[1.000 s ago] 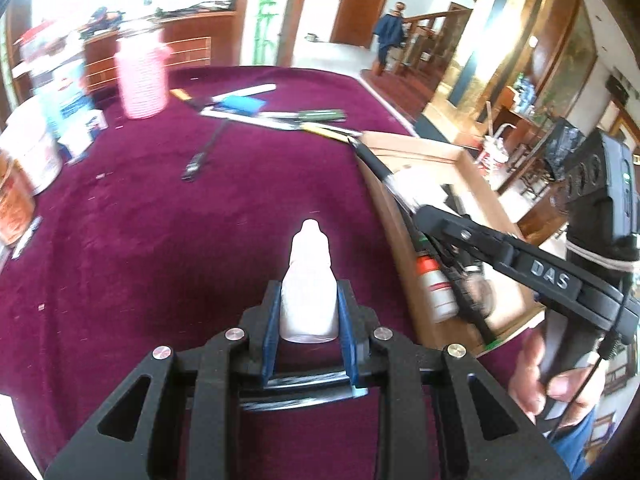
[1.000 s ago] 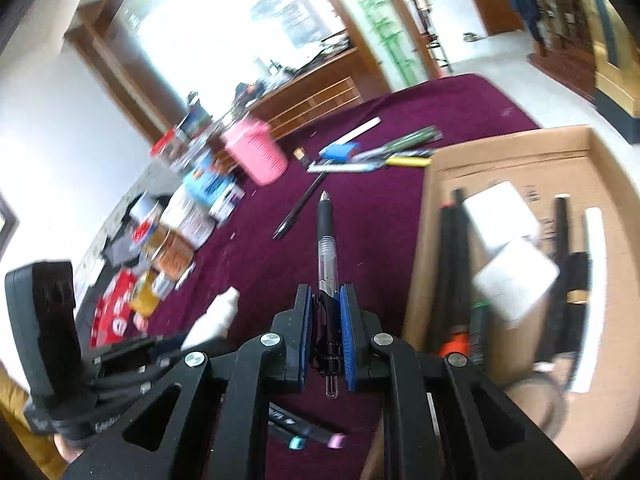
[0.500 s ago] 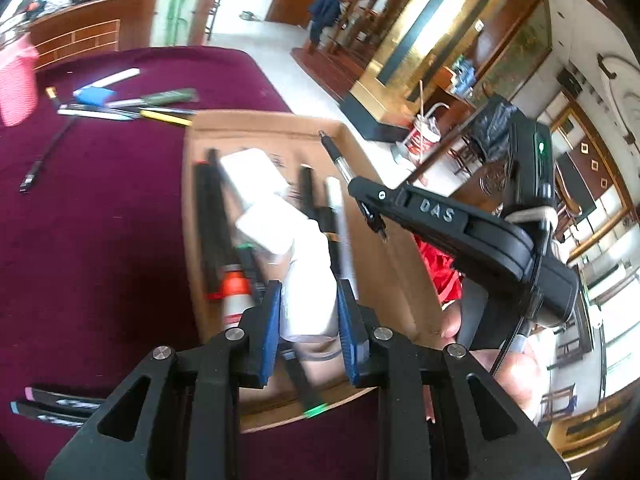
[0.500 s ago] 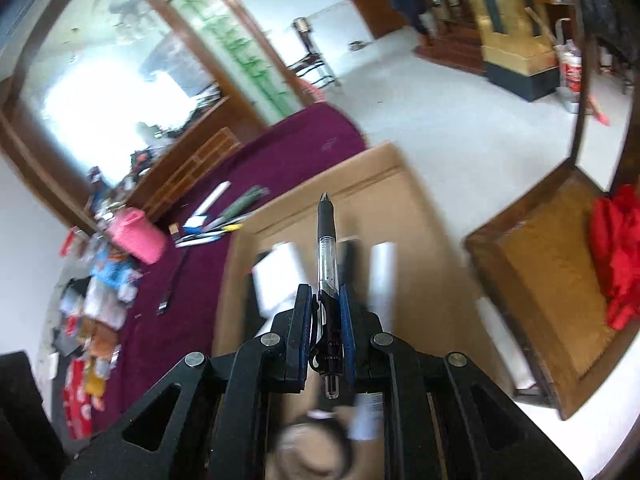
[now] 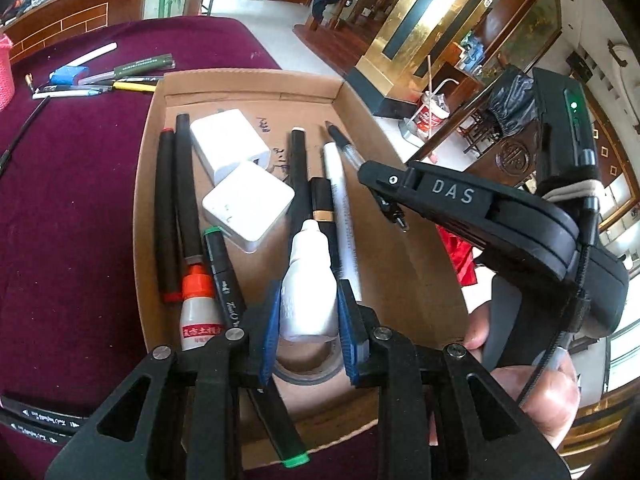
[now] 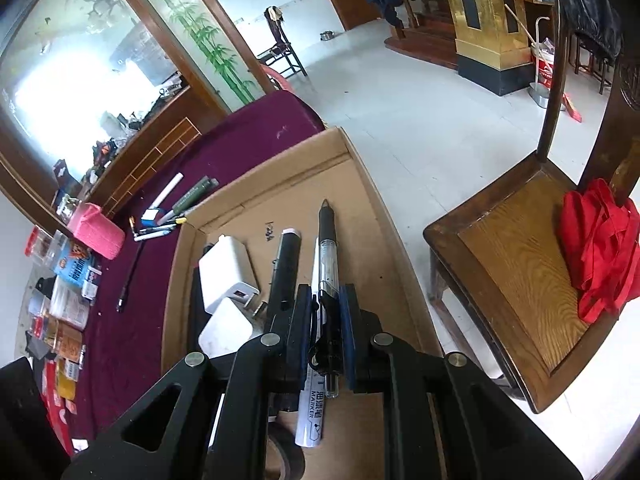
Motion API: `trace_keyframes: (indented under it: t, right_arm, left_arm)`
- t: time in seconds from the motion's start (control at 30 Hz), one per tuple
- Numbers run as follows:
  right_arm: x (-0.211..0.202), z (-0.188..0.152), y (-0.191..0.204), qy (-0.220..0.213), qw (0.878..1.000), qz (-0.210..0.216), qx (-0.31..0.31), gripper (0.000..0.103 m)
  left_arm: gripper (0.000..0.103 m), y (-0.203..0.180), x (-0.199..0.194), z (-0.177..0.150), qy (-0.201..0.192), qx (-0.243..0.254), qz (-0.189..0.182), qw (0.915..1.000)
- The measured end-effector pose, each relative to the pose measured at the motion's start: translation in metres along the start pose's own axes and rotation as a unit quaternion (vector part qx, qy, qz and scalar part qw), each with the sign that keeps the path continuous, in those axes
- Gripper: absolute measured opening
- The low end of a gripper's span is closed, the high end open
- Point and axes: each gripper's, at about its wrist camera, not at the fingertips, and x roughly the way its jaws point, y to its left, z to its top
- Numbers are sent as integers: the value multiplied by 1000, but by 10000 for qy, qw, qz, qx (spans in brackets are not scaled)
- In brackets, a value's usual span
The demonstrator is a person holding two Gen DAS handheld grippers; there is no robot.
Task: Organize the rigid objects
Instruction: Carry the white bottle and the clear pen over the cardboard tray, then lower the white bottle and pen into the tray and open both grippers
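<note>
My left gripper is shut on a small white dropper bottle and holds it over the near part of a shallow cardboard tray. My right gripper is shut on a clear pen with a black grip, held over the tray's right side; that gripper and pen also show in the left wrist view. In the tray lie two white chargers, black markers, a white marker, a red-capped glue bottle and a tape roll.
The tray sits on a maroon tablecloth. Several pens and markers lie beyond the tray's far left corner. A pink cup and packaged goods line the table's far side. A wooden chair with red cloth stands right of the table.
Both grippers have swung from over the tablecloth to over the cardboard tray and come lower, each still holding its object. The pen now hangs close above the tray's right side.
</note>
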Motion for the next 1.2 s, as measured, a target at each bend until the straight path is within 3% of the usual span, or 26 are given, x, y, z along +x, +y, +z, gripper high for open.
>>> trace_keyframes:
  t: [0.17,0.47,0.97,1.07,1.13,1.2]
  right_arm:
    - [4,-1,-3,42,9997,-244,-46,13]
    - [6,-2,-1,104,9997,-178,-100,13]
    - [-1,-1,4,-2,9998,-173,-107,13]
    - [-3,-1,3,-52,9999,-126,-89,13]
    - [-6,0,3,-114,9999,-88,-74,13]
    - [-8,1,4,-144,9999,-64,-65,13]
  left_arm:
    - [24,5,5,-3,37,-80,64,9999]
    - [24,2,3,-6,4,-1,94,10000]
    - [25,4,-8,-8,29,-272,-199,9994]
    - [32,1,-10,-8,9,-208,-205,9996]
    - [49,0,-13,-8,-68,-207,-181,9996]
    - [52,0,-15,-8,-119,-219,-186,9995]
